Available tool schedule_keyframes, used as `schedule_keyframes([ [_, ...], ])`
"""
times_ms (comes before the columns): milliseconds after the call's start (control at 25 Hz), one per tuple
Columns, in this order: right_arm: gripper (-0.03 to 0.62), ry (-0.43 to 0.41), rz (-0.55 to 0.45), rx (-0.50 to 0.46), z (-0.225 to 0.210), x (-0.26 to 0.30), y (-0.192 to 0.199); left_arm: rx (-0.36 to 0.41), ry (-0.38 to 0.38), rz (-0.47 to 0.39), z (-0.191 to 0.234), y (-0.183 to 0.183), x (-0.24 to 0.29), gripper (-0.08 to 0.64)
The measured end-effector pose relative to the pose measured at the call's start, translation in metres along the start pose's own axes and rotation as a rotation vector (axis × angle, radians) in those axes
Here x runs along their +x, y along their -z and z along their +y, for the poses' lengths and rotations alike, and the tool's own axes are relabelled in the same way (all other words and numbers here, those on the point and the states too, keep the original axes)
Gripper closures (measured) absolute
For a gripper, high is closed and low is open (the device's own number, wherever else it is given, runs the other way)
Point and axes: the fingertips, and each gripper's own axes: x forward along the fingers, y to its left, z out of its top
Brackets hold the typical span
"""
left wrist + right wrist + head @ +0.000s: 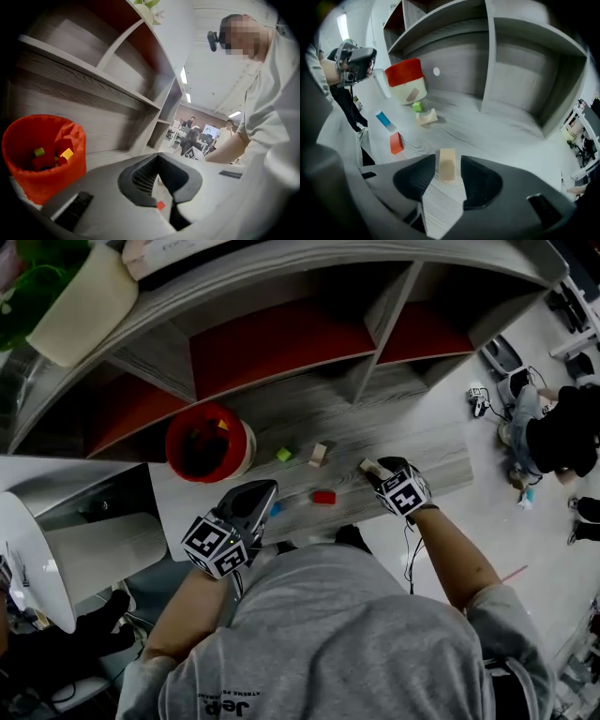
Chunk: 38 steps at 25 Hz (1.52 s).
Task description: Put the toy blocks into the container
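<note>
A red container (208, 442) stands at the left of the grey wood table (422, 442), with several blocks inside it (40, 152). On the table lie a green block (283, 455), a tan arch block (319, 454), a red block (323, 497) and a blue block (275, 509). My right gripper (448, 159) is open around a tan block (447, 165) that rests on the table, with a slim gap at each side. My left gripper (157, 157) is shut and empty, hovering over the table's front edge beside the blue block.
A grey shelf unit with red back panels (281, 338) rises behind the table. A white curved panel (28, 549) stands at the left. A person in black (558, 432) crouches on the floor at the right among cables and gear.
</note>
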Motion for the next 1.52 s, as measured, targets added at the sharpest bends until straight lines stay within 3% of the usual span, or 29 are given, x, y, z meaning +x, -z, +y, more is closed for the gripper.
schedule_keyframes([
  [240, 0.393, 0.0, 0.078, -0.051, 0.005, 0.023, 0.02, -0.009, 0.012, 0.027, -0.011, 0.013, 0.011, 0.549],
  [440, 0.429, -0.027, 0.078, -0.115, 0.009, 0.017, 0.021, -0.021, -0.005, 0.02, -0.016, 0.012, 0.008, 0.549],
  [560, 0.43, -0.037, 0.042, -0.119, 0.013, 0.003, 0.002, -0.025, -0.014, -0.004, -0.014, 0.006, 0.0, 0.549],
  [840, 0.43, -0.048, -0.113, -0.158, 0.037, -0.05, -0.112, -0.015, -0.074, -0.111, 0.009, -0.024, -0.046, 0.549],
  [1120, 0.43, -0.121, -0.233, -0.299, 0.113, -0.088, -0.261, -0.016, -0.193, -0.226, 0.055, -0.059, -0.131, 0.549],
  [1320, 0.43, -0.176, -0.232, -0.401, 0.18, -0.076, -0.334, -0.013, -0.255, -0.261, 0.082, -0.07, -0.192, 0.548],
  [1520, 0.43, -0.193, -0.154, -0.471, 0.224, -0.039, -0.363, -0.019, -0.286, -0.273, 0.102, -0.07, -0.234, 0.549],
])
